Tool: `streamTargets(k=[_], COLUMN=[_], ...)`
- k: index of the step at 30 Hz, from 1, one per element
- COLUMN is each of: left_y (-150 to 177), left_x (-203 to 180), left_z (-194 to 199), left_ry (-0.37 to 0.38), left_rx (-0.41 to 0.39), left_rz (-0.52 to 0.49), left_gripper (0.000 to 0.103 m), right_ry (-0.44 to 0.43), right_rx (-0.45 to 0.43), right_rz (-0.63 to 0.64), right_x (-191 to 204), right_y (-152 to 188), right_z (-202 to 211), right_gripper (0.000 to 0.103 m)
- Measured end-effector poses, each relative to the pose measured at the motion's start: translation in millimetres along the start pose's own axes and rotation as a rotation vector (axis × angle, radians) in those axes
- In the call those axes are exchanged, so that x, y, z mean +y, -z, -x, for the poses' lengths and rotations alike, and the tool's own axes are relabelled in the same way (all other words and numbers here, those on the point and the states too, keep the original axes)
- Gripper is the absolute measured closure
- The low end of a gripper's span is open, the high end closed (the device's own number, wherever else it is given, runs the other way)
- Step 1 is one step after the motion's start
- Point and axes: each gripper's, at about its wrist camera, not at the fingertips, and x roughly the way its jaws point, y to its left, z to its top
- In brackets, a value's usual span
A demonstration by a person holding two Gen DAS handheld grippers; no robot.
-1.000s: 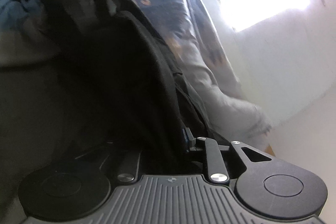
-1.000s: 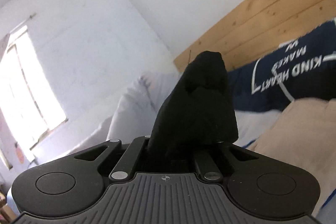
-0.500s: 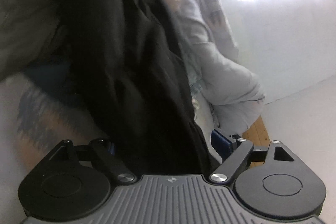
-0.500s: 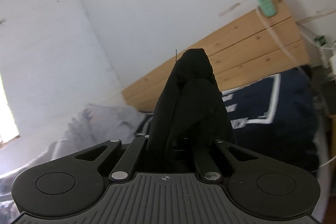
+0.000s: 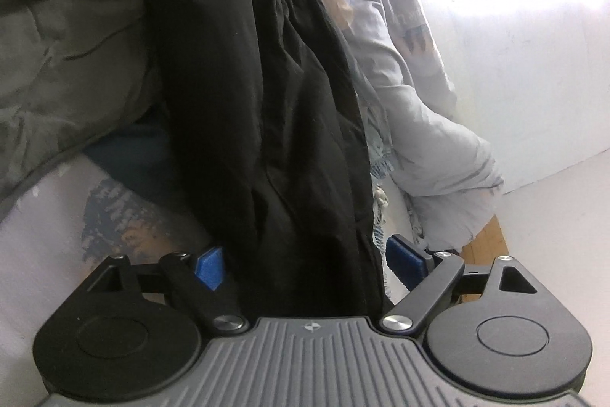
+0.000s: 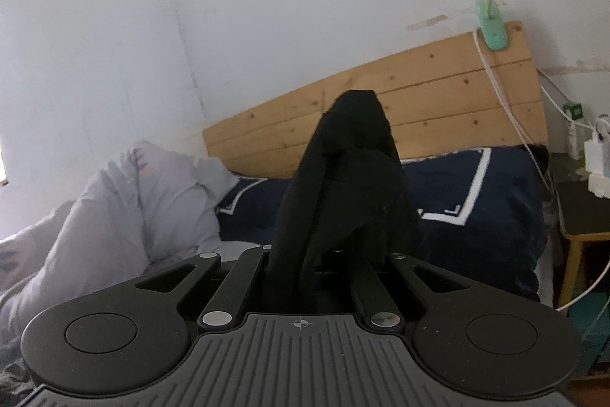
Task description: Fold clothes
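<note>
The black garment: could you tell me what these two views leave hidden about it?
- Right wrist view: the right gripper pads are buried under the bunched black garment.
- Left wrist view: the garment's lower end is hidden by the left gripper body.
- Neither view shows the garment whole.

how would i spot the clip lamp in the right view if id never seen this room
Find the wooden headboard behind the bed. On its top right corner sits the clip lamp, the only mint-green thing there, with a thin neck curving upward.
</note>
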Motion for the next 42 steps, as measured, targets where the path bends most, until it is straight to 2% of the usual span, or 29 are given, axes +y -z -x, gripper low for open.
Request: streamTargets(k=[8, 12, 16, 26, 30, 34, 39, 42], left_y=[-9, -21, -37, -74, -89, -100, -113, -118], left_x=[0, 3, 9, 41, 50, 61, 70, 73], left_z=[19, 35, 47, 70, 81, 97, 104, 106], left_ry=[-0.036, -0.039, -0.049, -0.098, -0.097, -0.105, -0.103, -0.091], left_rx=[-0.052, -0.124, -0.175, -0.265, -0.301, -0.338, -0.355, -0.359], left_rz=[-0.002, -0.007, -0.001, 0.098, 0.141, 0.14, 0.184, 0.212], left_gripper=[0.012, 0.005, 0.005, 0.005, 0.005, 0.005, 0.004, 0.004], right_ry=[-0.115, -0.202, -0.296, -0.556, -0.659, -0.751, -0.811, -0.785], right_rx=[-0.02, -0.019, -0.005, 0.122, 0.16, 0.22, 0.292, 0.262], right_rz=[0.12, 0.179, 0.223, 0.322, 0.399, 0.454, 0.484, 0.436], right_x=[59, 100, 150, 321, 395, 466, 530, 549], right_y=[-15, -19, -15, 43, 77, 116, 154, 152], right_z=[27, 42, 53, 77, 97, 121, 145, 151], right_gripper=[0.099, 0.099, 0.099, 0.099, 0.1, 0.1, 0.1, 0.1])
